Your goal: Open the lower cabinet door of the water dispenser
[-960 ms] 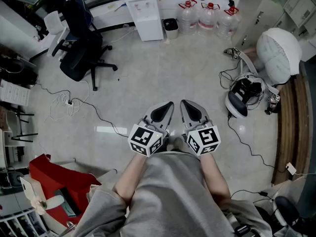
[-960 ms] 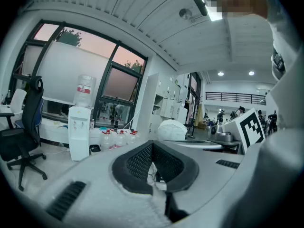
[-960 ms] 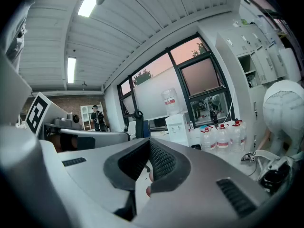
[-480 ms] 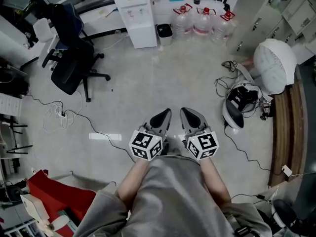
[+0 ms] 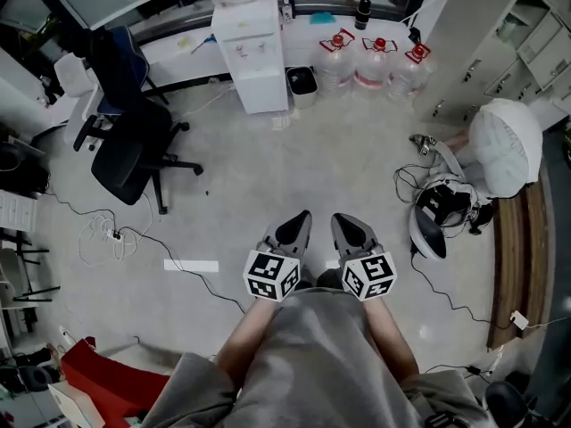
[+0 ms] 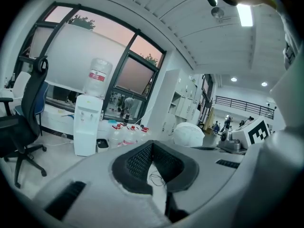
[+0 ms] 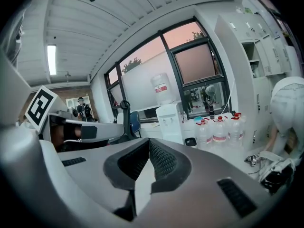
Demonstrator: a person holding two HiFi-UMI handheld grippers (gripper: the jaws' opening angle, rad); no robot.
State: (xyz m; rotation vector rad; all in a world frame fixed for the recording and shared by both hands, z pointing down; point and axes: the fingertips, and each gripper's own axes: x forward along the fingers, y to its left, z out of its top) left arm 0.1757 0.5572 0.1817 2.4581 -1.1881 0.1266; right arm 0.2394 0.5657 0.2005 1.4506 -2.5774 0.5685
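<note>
The white water dispenser (image 5: 252, 56) stands against the far wall with a bottle on top; its lower cabinet door (image 5: 260, 92) is closed. It also shows in the left gripper view as the dispenser (image 6: 87, 125) and in the right gripper view as the dispenser (image 7: 171, 122), several steps away. My left gripper (image 5: 302, 216) and right gripper (image 5: 337, 219) are held side by side over the floor in front of my body, both pointing toward the dispenser. Each is shut with nothing between its jaws, as the left gripper (image 6: 152, 144) and right gripper (image 7: 148, 141) show up close.
A black office chair (image 5: 125, 141) stands left of the path. Three water jugs (image 5: 375, 61) and a small bin (image 5: 302, 81) sit right of the dispenser. Cables (image 5: 111, 230) trail on the left floor; a helmet (image 5: 439, 214) and a white padded seat (image 5: 504, 145) lie right.
I have walked forward: the dispenser, chair and jugs have slid down the head view and closer. Both grippers keep the same shut pose side by side.
</note>
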